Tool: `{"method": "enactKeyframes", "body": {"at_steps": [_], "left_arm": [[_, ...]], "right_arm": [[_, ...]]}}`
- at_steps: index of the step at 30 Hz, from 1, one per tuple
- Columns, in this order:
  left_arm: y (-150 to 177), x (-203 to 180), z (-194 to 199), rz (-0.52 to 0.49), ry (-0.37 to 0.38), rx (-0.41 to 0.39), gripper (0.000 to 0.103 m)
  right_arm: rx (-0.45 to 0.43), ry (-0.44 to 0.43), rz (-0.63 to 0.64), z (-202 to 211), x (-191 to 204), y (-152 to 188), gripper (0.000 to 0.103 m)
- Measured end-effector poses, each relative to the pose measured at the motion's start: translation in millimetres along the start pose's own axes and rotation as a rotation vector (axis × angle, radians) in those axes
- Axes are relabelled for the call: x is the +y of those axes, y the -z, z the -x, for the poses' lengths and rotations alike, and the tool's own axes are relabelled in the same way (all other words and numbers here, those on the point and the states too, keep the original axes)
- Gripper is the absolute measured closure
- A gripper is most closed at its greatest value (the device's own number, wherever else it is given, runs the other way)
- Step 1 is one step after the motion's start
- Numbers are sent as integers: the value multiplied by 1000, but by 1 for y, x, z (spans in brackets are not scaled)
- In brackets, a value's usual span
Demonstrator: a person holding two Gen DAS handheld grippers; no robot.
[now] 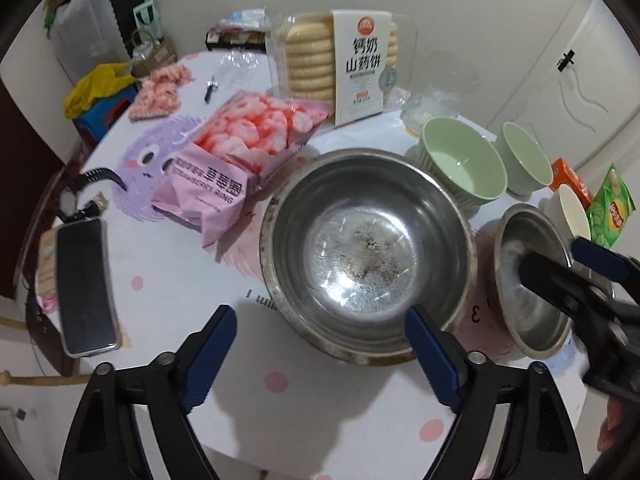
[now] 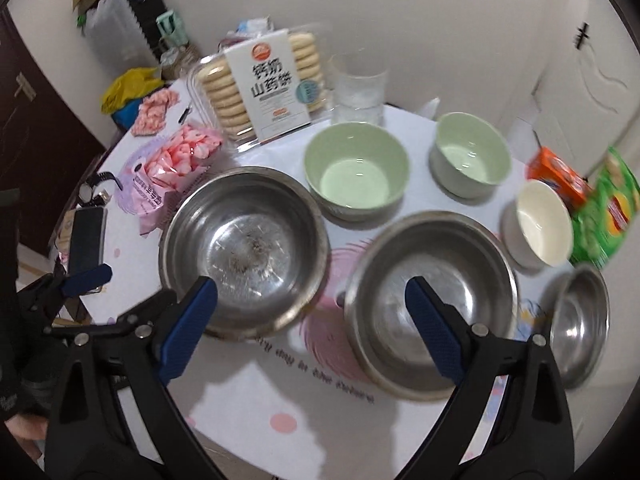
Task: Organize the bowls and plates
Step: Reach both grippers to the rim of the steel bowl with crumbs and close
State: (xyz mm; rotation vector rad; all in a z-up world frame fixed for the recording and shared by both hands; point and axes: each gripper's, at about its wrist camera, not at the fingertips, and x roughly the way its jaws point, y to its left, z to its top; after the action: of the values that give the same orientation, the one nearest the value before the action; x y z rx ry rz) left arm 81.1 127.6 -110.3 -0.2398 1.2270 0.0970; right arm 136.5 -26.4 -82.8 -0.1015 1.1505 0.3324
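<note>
A large steel bowl (image 1: 368,248) sits on the table ahead of my open, empty left gripper (image 1: 320,348); it also shows in the right wrist view (image 2: 244,248). A second steel bowl (image 2: 432,304) sits right of it, with my open right gripper (image 2: 312,328) above its near rim; it shows in the left wrist view (image 1: 532,280) too. A small steel bowl (image 2: 580,324) sits at the right edge. Two green bowls (image 2: 356,168) (image 2: 468,160) and a white bowl (image 2: 540,224) stand behind them.
A pink snack bag (image 1: 240,152), a biscuit box (image 1: 344,64) and a clear cup (image 2: 360,92) stand at the back. A phone (image 1: 84,284) lies at the left edge. An orange box (image 2: 560,176) and a green chip bag (image 2: 604,208) sit at the right.
</note>
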Motion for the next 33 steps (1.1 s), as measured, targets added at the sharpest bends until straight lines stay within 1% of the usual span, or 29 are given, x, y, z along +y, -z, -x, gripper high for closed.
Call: {"method": "enactKeyframes", "body": {"at_steps": [1, 2, 3, 5, 9, 12, 13, 14, 15, 16, 17, 20, 22, 25, 27, 28, 30, 32, 33], "left_arm": [[-1, 2, -3, 12, 7, 6, 19], [-2, 4, -7, 25, 8, 11, 19], [-4, 7, -10, 38, 12, 14, 19], [-6, 12, -17, 60, 24, 21, 20], [-11, 22, -26, 90, 63, 40, 24], [-14, 28, -34, 117, 82, 61, 28], [-15, 30, -37, 122, 88, 70, 32], [-15, 31, -40, 128, 94, 81, 38], [-16, 32, -43, 132, 102, 92, 43], [-17, 33, -47, 133, 107, 105, 50], [-17, 33, -50, 133, 109, 116, 54], [-19, 33, -58, 131, 103, 133, 59], [-19, 35, -62, 143, 110, 146, 61], [-21, 37, -67, 157, 117, 155, 64], [-23, 36, -69, 156, 116, 155, 69], [-24, 37, -70, 156, 114, 157, 70], [-25, 39, -74, 164, 120, 169, 72], [-26, 40, -76, 167, 119, 177, 74], [-26, 41, -78, 165, 115, 179, 76]], "right_arm": [[25, -15, 8, -12, 2, -6, 21], [51, -35, 10, -19, 1, -9, 28], [78, -52, 9, -27, 1, -12, 31], [114, -54, 2, -42, 0, -16, 31], [144, -80, -7, -60, -2, -22, 32], [160, -87, 13, -69, 0, -27, 33], [171, -97, 16, -73, 0, -29, 34], [182, -101, 16, -77, -1, -30, 37], [195, -104, 15, -81, -1, -31, 43], [211, -108, 13, -86, -1, -32, 47], [233, -117, 7, -91, -2, -32, 50], [239, -103, 6, -96, -3, -36, 52], [244, -93, 7, -97, -2, -39, 53], [243, -50, 19, -98, -1, -42, 53], [242, -62, -5, -99, -7, -44, 54], [252, -64, -13, -101, -9, -44, 55], [283, -66, -16, -107, -12, -43, 63], [309, -63, -25, -113, -15, -41, 68], [320, -60, -32, -116, -17, -41, 69]]}}
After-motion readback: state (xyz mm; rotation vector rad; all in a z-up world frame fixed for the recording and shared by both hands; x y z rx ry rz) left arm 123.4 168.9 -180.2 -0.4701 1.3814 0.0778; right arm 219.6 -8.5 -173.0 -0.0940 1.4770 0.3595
